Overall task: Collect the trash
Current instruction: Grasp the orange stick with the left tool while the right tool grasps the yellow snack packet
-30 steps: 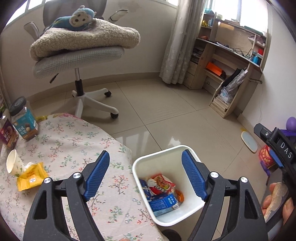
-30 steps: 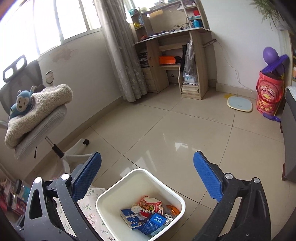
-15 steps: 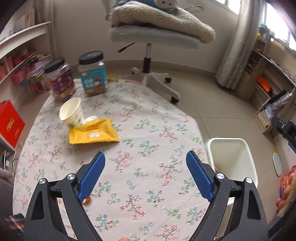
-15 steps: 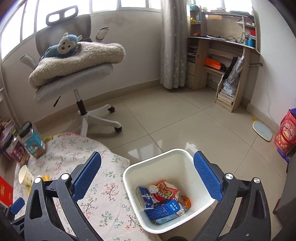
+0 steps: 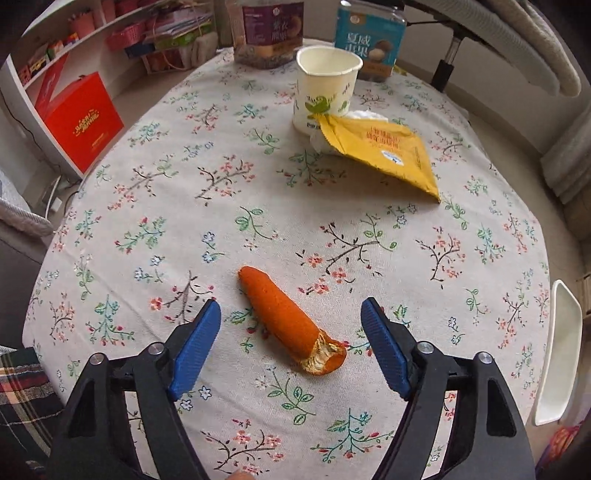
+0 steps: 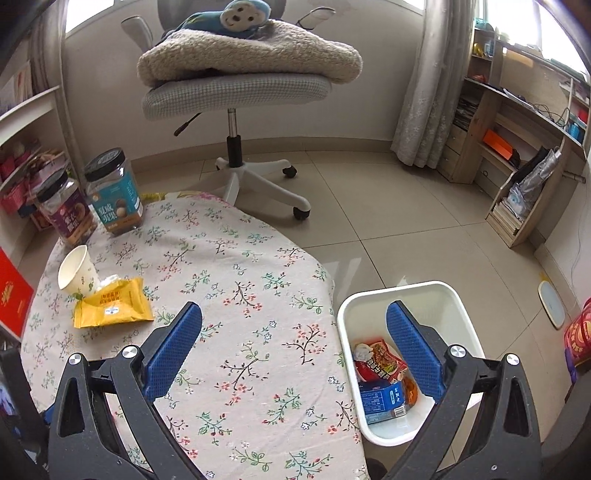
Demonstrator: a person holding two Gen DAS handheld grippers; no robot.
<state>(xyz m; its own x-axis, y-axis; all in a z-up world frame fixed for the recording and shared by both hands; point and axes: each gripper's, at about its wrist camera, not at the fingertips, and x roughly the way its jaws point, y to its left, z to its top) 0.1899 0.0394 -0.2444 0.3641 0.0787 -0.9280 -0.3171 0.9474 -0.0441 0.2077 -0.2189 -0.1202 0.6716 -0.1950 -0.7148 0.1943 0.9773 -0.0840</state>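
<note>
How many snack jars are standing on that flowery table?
2. The purple-label jar and the blue-label jar stand side by side at the table's far edge, behind the paper cup. Nothing seems to hide a third.

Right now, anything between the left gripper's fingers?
Yes. In the left wrist view, the left gripper is open, with the orange peel lying between its fingers, untouched.

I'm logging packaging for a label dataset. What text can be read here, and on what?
"夏威夷果": teal-labelled jar.
Purple-labelled jar: Chinese characters, too blurred to read.
Yellow snack packet: print too blurred.
Red box: gold script, unreadable.
Blue carton and red wrapper in the white bin: unreadable.
</note>
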